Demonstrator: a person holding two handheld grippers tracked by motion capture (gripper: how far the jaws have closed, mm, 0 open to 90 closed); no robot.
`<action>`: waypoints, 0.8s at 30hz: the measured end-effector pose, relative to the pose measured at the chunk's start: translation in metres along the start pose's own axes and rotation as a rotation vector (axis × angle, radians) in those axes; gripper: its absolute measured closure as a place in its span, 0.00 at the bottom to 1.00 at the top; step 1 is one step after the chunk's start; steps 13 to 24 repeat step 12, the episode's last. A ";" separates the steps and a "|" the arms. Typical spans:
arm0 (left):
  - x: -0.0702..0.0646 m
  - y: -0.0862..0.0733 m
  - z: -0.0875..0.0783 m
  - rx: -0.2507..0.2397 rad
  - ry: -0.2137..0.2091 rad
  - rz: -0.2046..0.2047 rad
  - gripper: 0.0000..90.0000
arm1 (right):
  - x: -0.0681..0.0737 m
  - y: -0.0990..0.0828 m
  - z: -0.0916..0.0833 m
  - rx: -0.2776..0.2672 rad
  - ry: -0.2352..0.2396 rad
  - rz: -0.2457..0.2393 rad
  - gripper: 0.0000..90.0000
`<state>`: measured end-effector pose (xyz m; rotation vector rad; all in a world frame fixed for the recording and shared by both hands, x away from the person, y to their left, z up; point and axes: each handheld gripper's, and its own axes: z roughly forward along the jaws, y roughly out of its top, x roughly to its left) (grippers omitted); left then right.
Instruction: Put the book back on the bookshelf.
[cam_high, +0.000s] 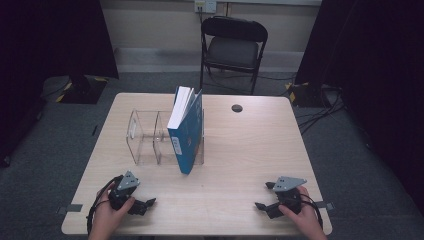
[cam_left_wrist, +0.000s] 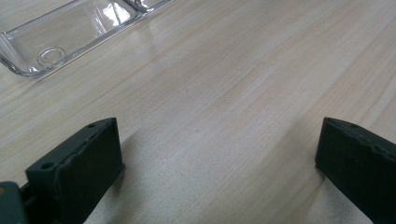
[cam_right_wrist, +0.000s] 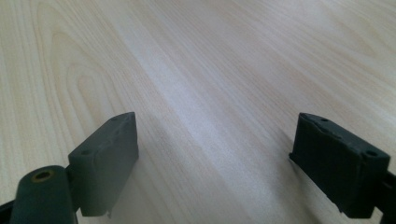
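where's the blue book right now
In the high view the blue book stands upright in the right end of the clear organizer, mid-table, beyond both tools.

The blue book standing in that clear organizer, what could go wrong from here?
1. The blue book stands on end, leaning, in the right compartment of the clear organizer, and rises well above its low walls; a nudge might tip it over.
2. The organizer looks light, so pushing the book could slide it across the table.
3. The left gripper and right gripper are both open near the front edge, holding nothing, so neither steadies the book.
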<state>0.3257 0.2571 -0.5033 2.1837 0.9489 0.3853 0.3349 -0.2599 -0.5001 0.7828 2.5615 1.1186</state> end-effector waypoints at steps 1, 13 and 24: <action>0.000 0.000 0.000 0.000 0.000 0.000 0.00 | 0.000 0.000 0.000 0.001 0.000 -0.001 0.15; 0.000 0.000 0.000 -0.001 0.000 0.000 0.00 | 0.000 0.000 0.000 0.000 0.005 0.000 0.15; 0.000 0.000 0.000 -0.001 0.000 0.000 0.00 | 0.000 0.000 0.000 0.000 0.005 0.000 0.15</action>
